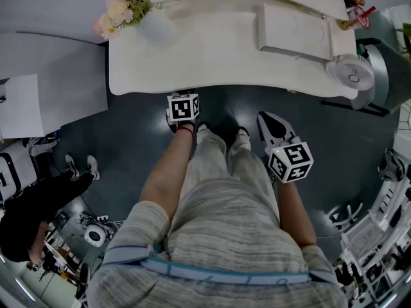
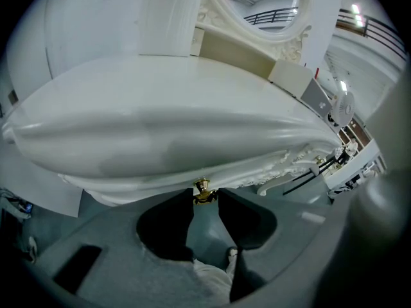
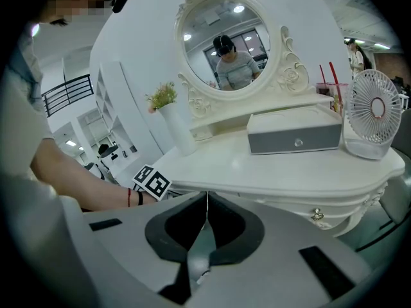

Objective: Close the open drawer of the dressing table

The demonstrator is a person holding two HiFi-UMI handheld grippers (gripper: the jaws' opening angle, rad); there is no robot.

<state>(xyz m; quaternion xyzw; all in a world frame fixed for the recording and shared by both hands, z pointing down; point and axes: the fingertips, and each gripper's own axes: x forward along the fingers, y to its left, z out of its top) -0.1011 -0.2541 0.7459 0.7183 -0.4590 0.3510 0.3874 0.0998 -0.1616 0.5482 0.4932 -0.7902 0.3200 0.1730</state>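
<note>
The white dressing table (image 1: 192, 50) stands in front of me. In the left gripper view its curved front (image 2: 160, 153) fills the frame and a small gold drawer knob (image 2: 203, 191) sits under the edge. My left gripper (image 2: 204, 196) has both jaw tips against that knob. In the head view only its marker cube (image 1: 183, 107) shows, right at the table's front edge; the tips are hidden beneath it. My right gripper (image 1: 268, 119) hangs a little back from the table, to the right, shut with nothing in it (image 3: 207, 197).
On the table stand a white vase of flowers (image 1: 138, 8), a grey box with a small drawer (image 1: 292, 31), an oval mirror (image 3: 225, 43) and a small fan (image 1: 352, 74). Another knob (image 3: 316, 215) shows on the right front. Another person's shoes (image 1: 83, 165) are at the left.
</note>
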